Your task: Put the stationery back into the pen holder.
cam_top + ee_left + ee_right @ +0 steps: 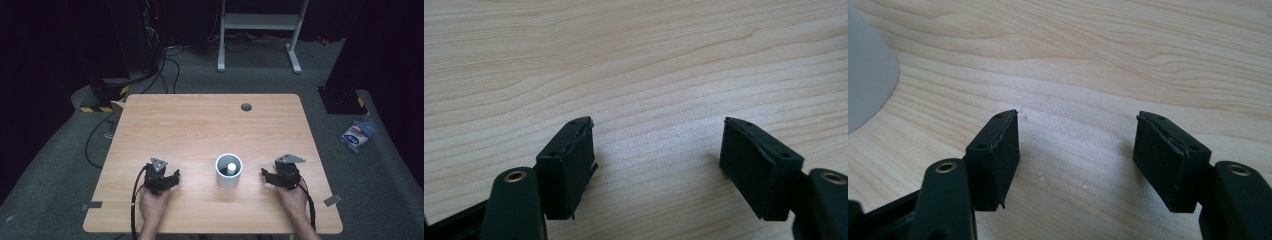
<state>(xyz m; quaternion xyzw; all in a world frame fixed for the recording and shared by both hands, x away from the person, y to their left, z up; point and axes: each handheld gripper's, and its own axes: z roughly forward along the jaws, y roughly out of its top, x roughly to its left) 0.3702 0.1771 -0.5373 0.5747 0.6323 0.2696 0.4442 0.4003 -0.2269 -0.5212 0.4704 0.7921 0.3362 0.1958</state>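
white cup (pixel 229 172), pale woodgrain table (pixel 200 125)

The left gripper (pixel 656 150) hovered low over a pale wooden table (pixel 634 60), its two black jaws spread wide apart with nothing between them, each casting a soft shadow on the grained surface.

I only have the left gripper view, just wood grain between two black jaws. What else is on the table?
Observer: A white cylindrical cup stands upright between the two hand-held grippers.
Operator: Anything in it?
Observer: Yes, a small white object lies inside; too small to identify.
Operator: And the other gripper?
Observer: The right hand-held gripper rests on the wooden table right of the cup, jaws apart and empty.
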